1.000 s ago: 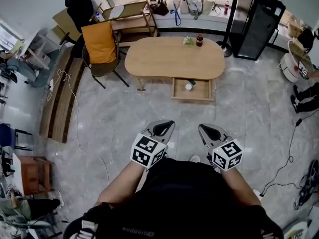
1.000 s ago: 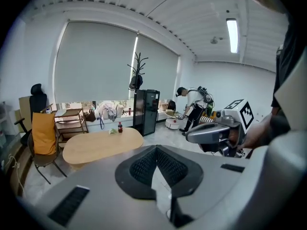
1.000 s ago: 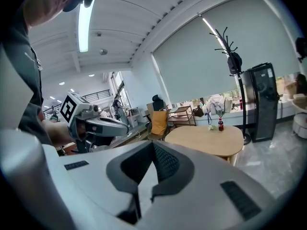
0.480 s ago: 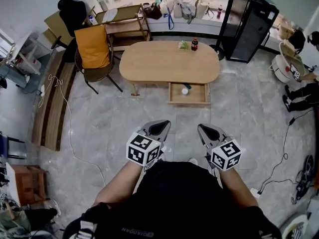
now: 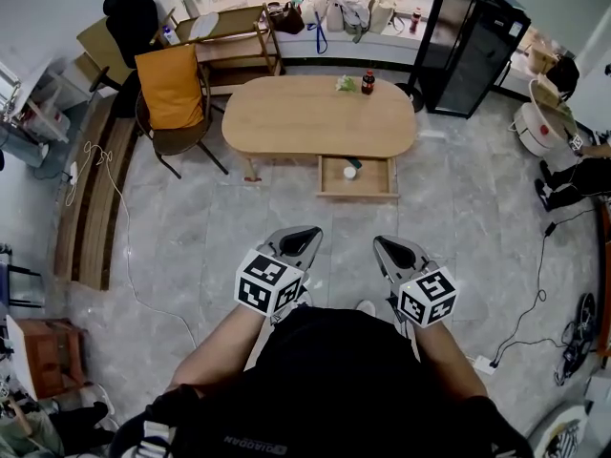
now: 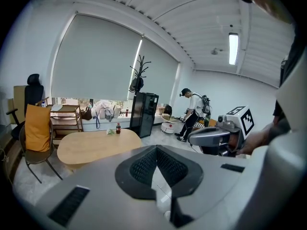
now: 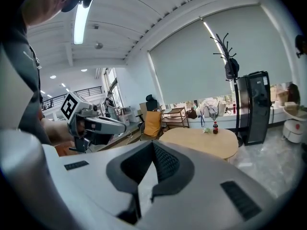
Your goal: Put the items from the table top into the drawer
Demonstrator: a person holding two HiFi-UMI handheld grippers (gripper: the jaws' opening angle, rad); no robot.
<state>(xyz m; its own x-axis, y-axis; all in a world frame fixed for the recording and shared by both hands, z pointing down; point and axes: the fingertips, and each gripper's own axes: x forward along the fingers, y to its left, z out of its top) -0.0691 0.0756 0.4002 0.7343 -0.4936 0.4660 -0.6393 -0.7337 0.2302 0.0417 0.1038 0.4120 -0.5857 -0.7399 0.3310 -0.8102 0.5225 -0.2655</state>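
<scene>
I think this is the walk-up step. My L gripper [image 5: 298,239] and R gripper [image 5: 393,251] are both shut tight w/ nothing in them, well away from the table [image 5: 286,122]. The bottle [image 5: 368,82] and a small green thing [image 5: 346,84] (too tiny to name) sit at its far edge. The drawer [image 5: 355,193] is open on the near side w/ a small white thing [image 5: 350,172] inside. Next I must get close, open one gripper wide and reach over for the bottle.

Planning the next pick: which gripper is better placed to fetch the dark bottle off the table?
Right, slightly. The bottle stands at the far edge of the table, more in line with the right gripper than the left gripper. Both are shut, empty and far off.
</scene>
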